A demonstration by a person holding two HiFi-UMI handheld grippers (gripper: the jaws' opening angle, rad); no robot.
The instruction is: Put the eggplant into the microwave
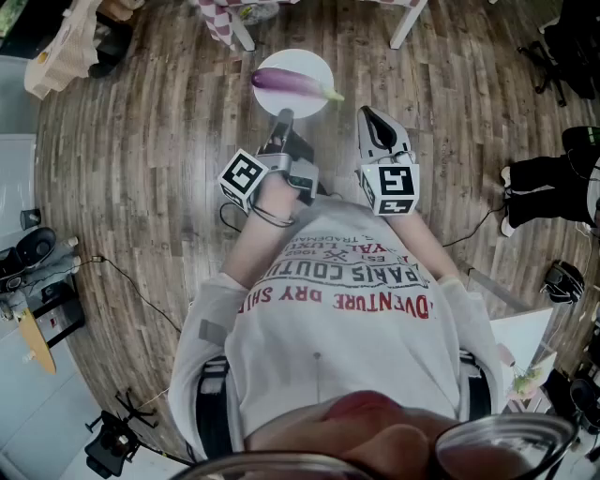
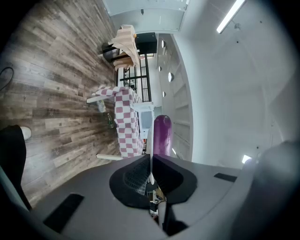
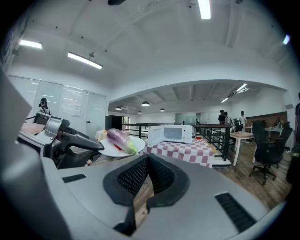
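A purple eggplant (image 1: 292, 83) with a green stem lies on a white plate (image 1: 305, 58). My left gripper (image 1: 283, 116) is shut on the plate's near rim and holds it level above the wooden floor. In the left gripper view the plate (image 2: 150, 136) shows edge-on between the closed jaws, with the eggplant (image 2: 162, 135) beyond it. My right gripper (image 1: 368, 113) hangs beside it, shut and with nothing in it. From the right gripper view (image 3: 146, 157) the eggplant (image 3: 119, 139) on its plate (image 3: 133, 146) is at the left, and a white microwave (image 3: 175, 133) stands ahead with its door (image 3: 154, 136) open.
The microwave sits on a table with a red-and-white checked cloth (image 3: 190, 151). A dark railing (image 3: 211, 133), desks, office chairs (image 3: 262, 150) and standing people (image 3: 232, 117) are farther right. Table legs (image 1: 408, 23) show at the head view's top; gear and cables (image 1: 37, 253) lie left.
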